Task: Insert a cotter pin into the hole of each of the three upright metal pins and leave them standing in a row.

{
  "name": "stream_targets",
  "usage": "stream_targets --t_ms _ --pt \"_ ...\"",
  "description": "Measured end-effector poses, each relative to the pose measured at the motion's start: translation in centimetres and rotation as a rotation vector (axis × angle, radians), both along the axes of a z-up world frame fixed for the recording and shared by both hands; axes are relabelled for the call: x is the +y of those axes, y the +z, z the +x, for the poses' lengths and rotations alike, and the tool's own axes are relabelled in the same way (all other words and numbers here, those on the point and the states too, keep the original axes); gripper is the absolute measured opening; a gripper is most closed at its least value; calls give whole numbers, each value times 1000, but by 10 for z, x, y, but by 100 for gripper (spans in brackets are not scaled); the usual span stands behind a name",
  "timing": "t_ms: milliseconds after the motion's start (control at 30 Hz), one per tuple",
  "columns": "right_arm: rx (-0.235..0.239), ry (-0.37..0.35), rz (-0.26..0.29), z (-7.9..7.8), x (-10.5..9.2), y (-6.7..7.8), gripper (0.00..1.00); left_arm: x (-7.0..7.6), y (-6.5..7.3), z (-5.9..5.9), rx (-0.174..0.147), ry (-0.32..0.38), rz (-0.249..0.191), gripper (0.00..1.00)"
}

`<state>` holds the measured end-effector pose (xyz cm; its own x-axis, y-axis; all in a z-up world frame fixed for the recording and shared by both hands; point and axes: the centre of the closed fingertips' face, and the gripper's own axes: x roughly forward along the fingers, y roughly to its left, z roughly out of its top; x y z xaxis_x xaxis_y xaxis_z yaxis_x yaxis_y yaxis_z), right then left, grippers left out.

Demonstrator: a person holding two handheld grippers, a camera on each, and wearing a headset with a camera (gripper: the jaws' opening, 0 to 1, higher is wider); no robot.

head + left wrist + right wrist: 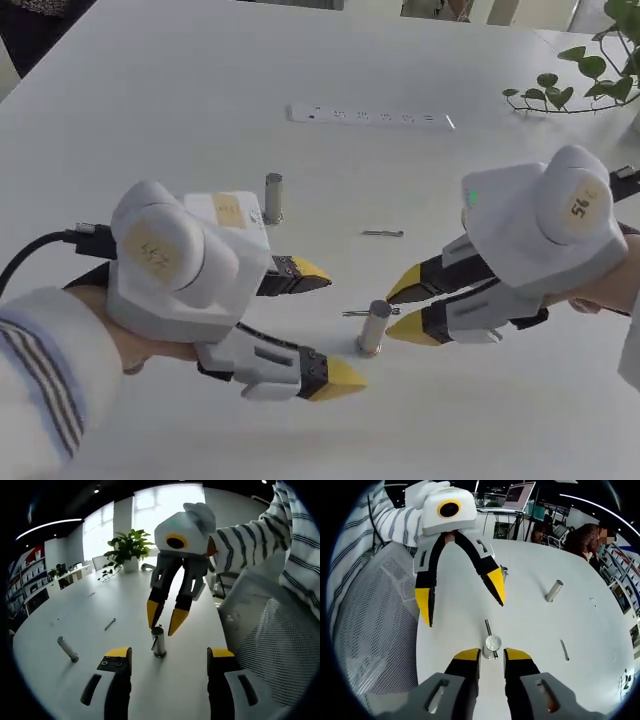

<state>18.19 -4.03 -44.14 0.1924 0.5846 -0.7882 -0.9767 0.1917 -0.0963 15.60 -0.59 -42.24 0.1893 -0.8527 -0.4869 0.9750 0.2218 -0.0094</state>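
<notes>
Nudging the pin (pixel 373 330) with my right tongs (pixel 392 318), slightly apart beside it, could topple it; left tongs (pixel 345 329) hang wide apart.

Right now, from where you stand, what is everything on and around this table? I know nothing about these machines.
table: one, white, under everything
far pin: one, silver metal, upright, alone mid-table
near pin: one, silver metal, upright, between the two tools
fitted cotter pin: one, thin silver, crossing the near pin close to its top
loose cotter pin: one, thin silver, flat on the table beyond the near pin
power strip: one, white, far side of the table
plant: one, green, far right corner
mesh chair back: one, white, beside the table
left tool: white, yellow tips, jaws wide open
right tool: white, yellow tips, jaws open either side of the near pin's top
sleeve: striped, behind the left tool
</notes>
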Motion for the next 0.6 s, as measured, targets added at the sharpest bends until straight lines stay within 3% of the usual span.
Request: stream_targets --t_ms 100,167,200,233,333,500,600 --pt "7 -5 7 1 3 -1 14 6 -1 -8 30 12 -13 73" --pt "9 -7 10 2 4 -1 14 9 3 -9 45 47 -55 75" --pt "9 -7 11 2 5 -1 14 11 4 -12 80 68 -81 75" --pt "8 -6 11 3 6 -2 14 13 5 -13 91 77 -88 75" --pt "2 -4 11 4 8 -3 14 22 3 -16 85 90 -78 79" --pt "7 6 21 4 12 -7 14 35 6 -22 127 136 -107 92" --pt "10 11 23 5 12 -9 14 43 4 -29 129 149 -103 95"
